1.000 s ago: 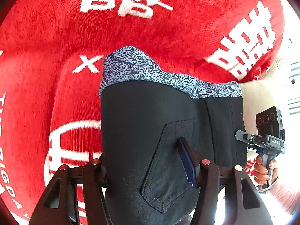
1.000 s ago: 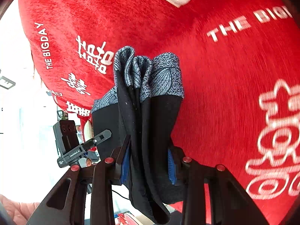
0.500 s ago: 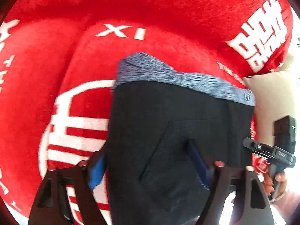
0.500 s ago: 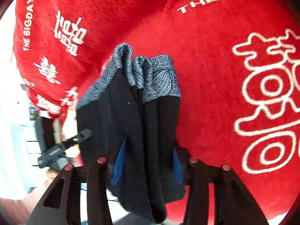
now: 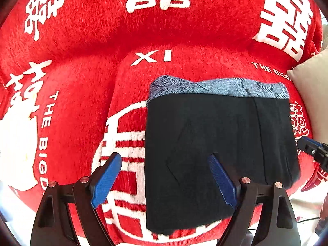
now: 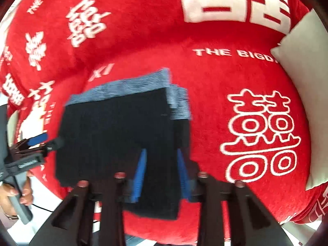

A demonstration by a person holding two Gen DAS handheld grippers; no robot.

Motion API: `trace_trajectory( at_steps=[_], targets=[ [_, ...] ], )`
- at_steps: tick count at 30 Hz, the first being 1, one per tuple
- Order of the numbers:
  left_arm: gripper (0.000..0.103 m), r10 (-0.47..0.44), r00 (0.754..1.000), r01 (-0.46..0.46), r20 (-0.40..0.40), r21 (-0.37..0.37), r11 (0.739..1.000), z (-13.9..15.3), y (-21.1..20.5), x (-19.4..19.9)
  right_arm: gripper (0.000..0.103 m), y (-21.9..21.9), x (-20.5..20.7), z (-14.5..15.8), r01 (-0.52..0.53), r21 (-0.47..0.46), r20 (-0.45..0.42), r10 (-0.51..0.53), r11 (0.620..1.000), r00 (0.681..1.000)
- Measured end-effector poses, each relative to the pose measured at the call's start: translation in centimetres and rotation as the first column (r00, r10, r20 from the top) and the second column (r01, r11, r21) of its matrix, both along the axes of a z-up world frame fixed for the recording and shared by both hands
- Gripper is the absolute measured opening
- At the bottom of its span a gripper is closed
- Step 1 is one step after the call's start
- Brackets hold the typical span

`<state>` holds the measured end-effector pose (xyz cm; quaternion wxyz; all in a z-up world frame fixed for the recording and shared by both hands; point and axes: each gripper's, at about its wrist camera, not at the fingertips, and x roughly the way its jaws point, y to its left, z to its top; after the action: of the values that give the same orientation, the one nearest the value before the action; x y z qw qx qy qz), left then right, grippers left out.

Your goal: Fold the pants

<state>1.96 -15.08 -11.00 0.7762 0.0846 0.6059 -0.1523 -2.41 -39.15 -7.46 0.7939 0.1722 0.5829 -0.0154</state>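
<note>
- Left wrist view: left gripper (image 5: 164, 176) jaws just widened, spread, gripping nothing.
- Right gripper (image 6: 161, 172) jaws just narrowed; pants' right edge between the pads, pinch uncertain.
- Folded pants (image 5: 215, 143) lie on red sofa cover (image 5: 82, 86), seat's front edge.

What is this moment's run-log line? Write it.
black folded pants, blue-grey cuffs: lying on red plush cover | left gripper: jaws just opened, gripping nothing | right gripper: jaws just closed on pants edge
</note>
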Motion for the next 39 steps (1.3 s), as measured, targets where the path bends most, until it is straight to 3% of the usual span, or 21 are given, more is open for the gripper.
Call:
trace_trajectory(
  at_steps=[3,7,12,14,15,16,22,24,26,30,39],
  targets=[
    [0.088,-0.008,1.0,0.008,-0.02,0.02,1.0,0.1,0.0,-1.0,0.024,2.2,-0.9,-0.6,-0.073,-0.003,-0.043,0.072,0.997,0.996],
    [0.088,-0.032,0.999,0.033,-0.032,0.056,0.998,0.6,-0.4,-2.5,0.024,3.7,-2.6,-2.5,-0.12,-0.076,-0.115,0.111,0.99,0.987],
    [0.088,-0.06,0.997,0.063,-0.05,0.061,0.996,1.9,-0.2,-4.2,0.027,3.5,-4.1,-1.2,-0.067,-0.053,-0.184,0.056,0.996,0.981],
    [0.088,-0.071,0.996,0.074,-0.057,0.058,0.996,2.7,-0.1,-4.9,0.035,3.4,-4.7,-0.1,-0.045,-0.056,-0.2,0.033,0.997,0.979],
    [0.091,-0.077,0.995,0.08,-0.062,0.058,0.995,3.0,-0.1,-5.2,0.047,3.3,-5.4,0.6,-0.03,-0.05,-0.198,0.02,0.998,0.98],
    [0.103,-0.08,0.995,0.084,-0.065,0.06,0.995,3.3,-0.1,-5.5,0.057,3.5,-5.6,1.3,-0.013,-0.04,-0.196,0.005,0.999,0.981],
    [0.103,-0.096,0.992,0.102,-0.087,0.068,0.992,5.4,0.1,-7.1,0.069,5.2,-5.4,3.9,0.034,-0.044,-0.18,-0.041,0.998,0.983],
    [0.103,-0.1,0.99,0.107,-0.099,0.077,0.991,5.9,0.1,-7.4,0.08,6.0,-5.0,4.4,0.04,-0.061,-0.181,-0.05,0.997,0.982],
    [0.103,-0.09,0.992,0.098,-0.09,0.089,0.991,6.5,0.3,-7.8,0.084,6.4,-4.9,5.1,0.047,-0.098,-0.172,-0.064,0.994,0.983],
    [0.103,-0.038,0.995,0.047,-0.087,0.106,0.993,7.3,1.0,-8.3,0.103,6.9,-4.8,6.3,0.055,-0.144,-0.161,-0.078,0.988,0.984],
    [0.103,0.004,0.998,0.005,-0.068,0.121,0.993,8.8,1.7,-8.5,0.103,7.8,-4.7,7.7,0.039,-0.132,-0.177,-0.062,0.991,0.982]
  ],
)
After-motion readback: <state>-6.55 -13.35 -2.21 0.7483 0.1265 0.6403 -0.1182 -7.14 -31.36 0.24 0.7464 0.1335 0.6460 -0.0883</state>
